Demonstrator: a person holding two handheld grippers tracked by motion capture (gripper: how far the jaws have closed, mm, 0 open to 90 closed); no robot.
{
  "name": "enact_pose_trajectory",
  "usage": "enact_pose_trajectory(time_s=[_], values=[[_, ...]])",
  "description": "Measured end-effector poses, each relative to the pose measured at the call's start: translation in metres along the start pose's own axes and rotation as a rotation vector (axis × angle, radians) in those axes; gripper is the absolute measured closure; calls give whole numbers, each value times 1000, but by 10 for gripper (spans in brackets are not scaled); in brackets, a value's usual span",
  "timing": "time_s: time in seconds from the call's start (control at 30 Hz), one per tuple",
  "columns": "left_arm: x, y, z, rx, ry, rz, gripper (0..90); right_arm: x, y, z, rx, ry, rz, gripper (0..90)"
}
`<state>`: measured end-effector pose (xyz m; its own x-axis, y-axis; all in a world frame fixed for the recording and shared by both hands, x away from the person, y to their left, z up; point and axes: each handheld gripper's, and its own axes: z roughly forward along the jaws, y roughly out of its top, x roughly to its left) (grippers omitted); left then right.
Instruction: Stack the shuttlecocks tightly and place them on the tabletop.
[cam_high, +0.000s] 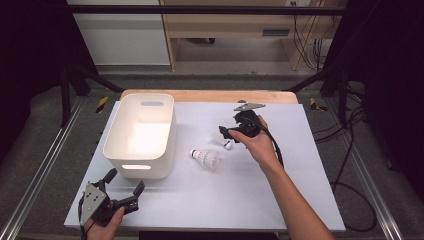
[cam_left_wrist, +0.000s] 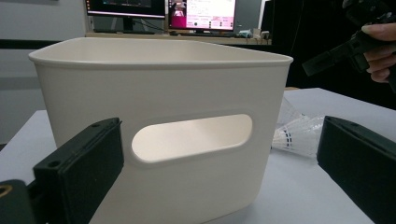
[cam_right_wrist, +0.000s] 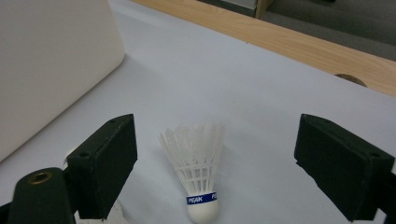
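Hovering over the white table (cam_high: 300, 200), the right gripper (cam_high: 226, 133) had its jaws spread wide with nothing between the pads, lined up on a shuttlecock (cam_right_wrist: 196, 168) lying directly between them in the right gripper view, cork end nearest the camera. That shuttlecock (cam_high: 223, 141) sat just under the gripper in the high view; a second shuttlecock (cam_high: 206, 158) lay near it, closer to the white bin (cam_high: 115, 145). Left gripper (cam_high: 125, 183) was parked low at the near edge, jaws also wide apart and empty, facing the bin's handle slot (cam_left_wrist: 191, 137).

Risks, as I judged them: feathers are flimsy, so closing across the skirt could crush or bend them; a grip on the rounded cork could let it squirt out sideways. The thing is very light, so any jaw touching first would likely nudge it away before the other closed. The near neighbour could get bumped on the descent. The bin is unheld, so a clumsy drop could clip its rim.
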<state>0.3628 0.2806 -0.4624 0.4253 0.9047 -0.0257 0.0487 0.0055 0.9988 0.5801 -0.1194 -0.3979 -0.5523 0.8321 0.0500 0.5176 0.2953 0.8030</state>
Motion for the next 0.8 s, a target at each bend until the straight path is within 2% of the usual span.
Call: enact_pose_trajectory(time_s=[0.27,0.43,0.47,0.53,0.57,0.6,0.67,0.7,0.77,0.8], values=[[0,0,-1,-4,0,-2,8,-1,2,8,10,3,6,173],[0,0,-1,-2,-2,-4,8,2,-2,12,56,-1,-25,238],[0,0,0,0,-3,-4,9,3,-3,13,64,-2,-44,291],[-1,0,0,0,-4,-2,10,3,-3,13,63,-2,-46,318],[-1,0,0,-1,-4,-3,10,2,-2,14,59,1,-48,369],[-2,0,0,-3,-5,-3,10,2,-2,14,52,17,-52,462],[-1,0,0,-3,-4,-3,11,2,-2,14,50,21,-54,489],[0,0,-1,-1,-3,-3,11,3,-2,15,42,25,-65,562],[0,0,-1,-2,0,-8,11,3,-3,15,40,26,-67,593],[1,0,-1,-5,2,-16,11,3,-3,15,35,34,-73,646]])
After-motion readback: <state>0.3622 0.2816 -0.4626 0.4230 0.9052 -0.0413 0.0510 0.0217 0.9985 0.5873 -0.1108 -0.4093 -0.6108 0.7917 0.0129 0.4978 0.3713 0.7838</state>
